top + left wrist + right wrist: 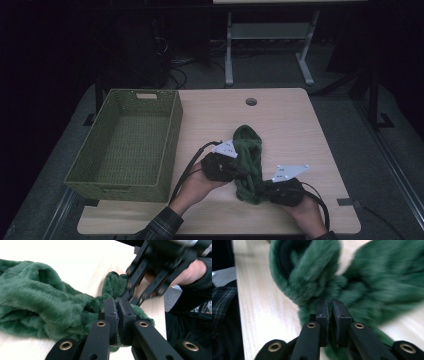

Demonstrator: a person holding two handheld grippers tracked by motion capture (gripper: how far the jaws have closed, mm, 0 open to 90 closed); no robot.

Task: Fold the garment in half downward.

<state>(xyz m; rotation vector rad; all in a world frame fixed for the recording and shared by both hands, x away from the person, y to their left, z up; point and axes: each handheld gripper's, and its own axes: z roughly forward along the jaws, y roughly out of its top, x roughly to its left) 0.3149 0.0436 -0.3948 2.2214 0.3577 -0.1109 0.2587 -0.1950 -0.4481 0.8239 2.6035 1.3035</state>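
Lying on the counter (290,125) near its front edge, one green scarf (248,162) stretches in a bunched strip between the two tongs. The high view takes in what the closer ones leave out: one woven basket (125,145) standing at the counter's left side, well apart from the scarf, and one round hole (251,101) near the far edge. The left gripper view shows the left tongs (116,305) clenched, jaws nearly together, with plush fabric (45,305) pressed around their tips; just beyond, the right tongs (135,296) meet the same cloth, blurred. The right gripper view shows the right tongs (329,306) likewise clenched on the scarf (312,272), with a plaid sleeve (224,322) at the left edge. From above, the left tongs (236,167) grip the scarf's middle and the right tongs (260,191) its near end.
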